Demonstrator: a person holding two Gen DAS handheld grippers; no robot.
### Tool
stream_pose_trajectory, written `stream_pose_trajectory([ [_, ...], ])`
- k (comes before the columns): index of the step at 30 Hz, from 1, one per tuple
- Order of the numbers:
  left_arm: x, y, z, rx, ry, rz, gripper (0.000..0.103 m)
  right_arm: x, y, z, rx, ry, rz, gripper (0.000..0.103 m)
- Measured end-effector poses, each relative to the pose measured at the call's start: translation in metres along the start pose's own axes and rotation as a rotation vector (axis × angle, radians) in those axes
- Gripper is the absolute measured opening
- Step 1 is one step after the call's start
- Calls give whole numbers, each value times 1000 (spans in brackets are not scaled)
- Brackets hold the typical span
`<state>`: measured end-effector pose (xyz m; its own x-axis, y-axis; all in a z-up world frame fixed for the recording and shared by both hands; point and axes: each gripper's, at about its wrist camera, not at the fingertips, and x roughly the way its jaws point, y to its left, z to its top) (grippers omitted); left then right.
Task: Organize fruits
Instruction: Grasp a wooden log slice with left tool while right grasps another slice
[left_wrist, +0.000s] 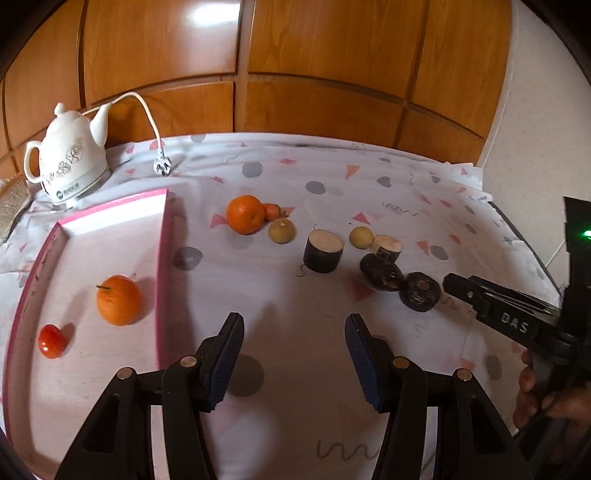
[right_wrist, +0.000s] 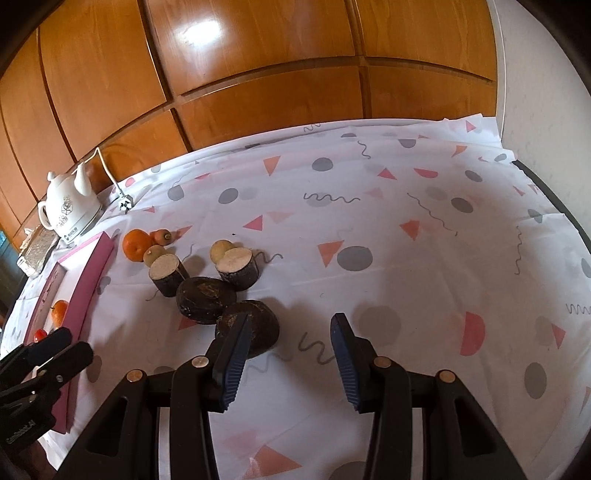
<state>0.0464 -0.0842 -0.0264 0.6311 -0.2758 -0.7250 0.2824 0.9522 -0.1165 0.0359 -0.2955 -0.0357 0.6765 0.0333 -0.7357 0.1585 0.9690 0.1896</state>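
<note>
Both grippers, left and right, hang with jaws apart, holding nothing. Landmark's the pink tray: an orange and tomato inside, the other orange and dark chunks outside to its right.

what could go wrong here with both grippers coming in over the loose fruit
1. The right gripper is open with one finger just in front of the nearest dark round piece; a nudge may roll it into its neighbour.
2. The orange, small carrot-like piece and tan fruit sit bunched together, so grabbing one may shift the others.
3. The left gripper hangs open beside the pink tray's wall and could clip it.
</note>
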Motion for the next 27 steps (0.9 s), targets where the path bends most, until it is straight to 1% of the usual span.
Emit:
stream_pose_trajectory([
  [3, 11, 3, 4, -40, 34, -16, 58, 3, -3, 0, 7, 12, 11, 45],
  [5, 17, 5, 8, -54, 38, -16, 57, 5, -4, -1, 9, 15, 15, 45],
  [12, 36, -6, 31, -46, 19, -24, 57, 10, -8, 3, 28, 15, 22, 45],
  [15, 47, -11, 41, -48, 27, -39, 58, 13, -7, 8, 33, 9, 30, 45],
  [24, 75, -16, 57, -53, 47, -22, 58, 23, 8, 23, -8, 7, 62, 45],
  [27, 83, -15, 61, -59, 58, -29, 58, 27, 14, 27, -22, 9, 73, 45],
])
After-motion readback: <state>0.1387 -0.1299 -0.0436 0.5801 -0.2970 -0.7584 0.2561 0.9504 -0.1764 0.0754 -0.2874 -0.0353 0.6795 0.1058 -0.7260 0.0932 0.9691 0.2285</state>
